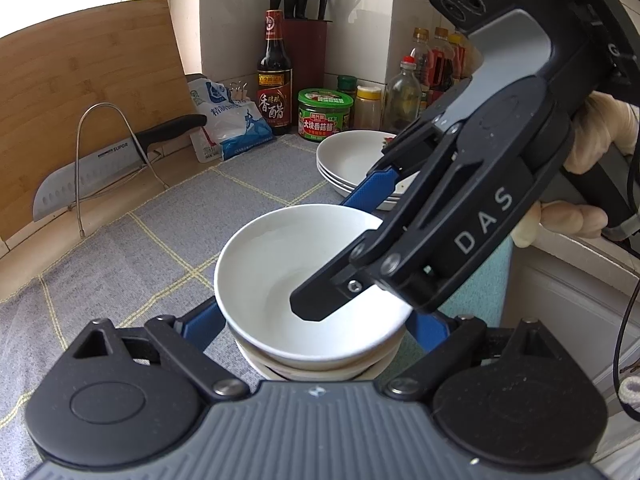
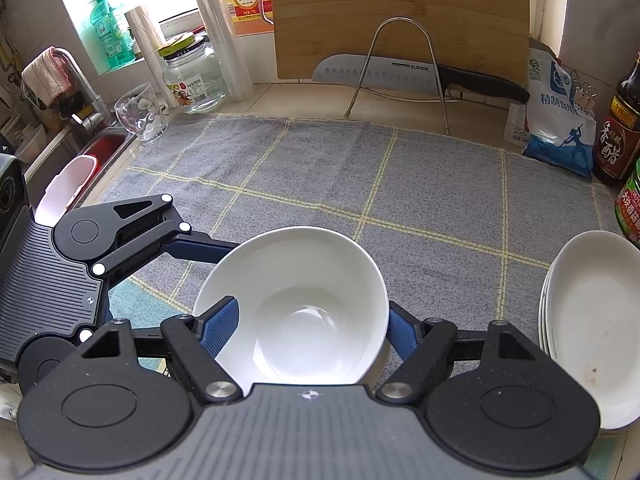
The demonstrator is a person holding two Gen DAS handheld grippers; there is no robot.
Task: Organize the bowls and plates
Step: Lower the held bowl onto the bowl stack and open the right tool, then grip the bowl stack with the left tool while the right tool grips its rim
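Right gripper (image 2: pixel 312 328) clamps bowl (image 2: pixel 296 304) rim; mat (image 2: pixel 360 168) beyond.

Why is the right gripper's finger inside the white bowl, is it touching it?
Touching: the right wrist view shows the blue fingers pressed on the top white bowl's rim.

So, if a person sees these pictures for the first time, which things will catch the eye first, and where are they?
First, the white bowl in the middle, on top of a stack of bowls, with the right gripper and the left gripper around it. Next, the stack of white plates beside it on the grey checked cloth. Behind, a big knife rests in a wire rack against a wooden cutting board.
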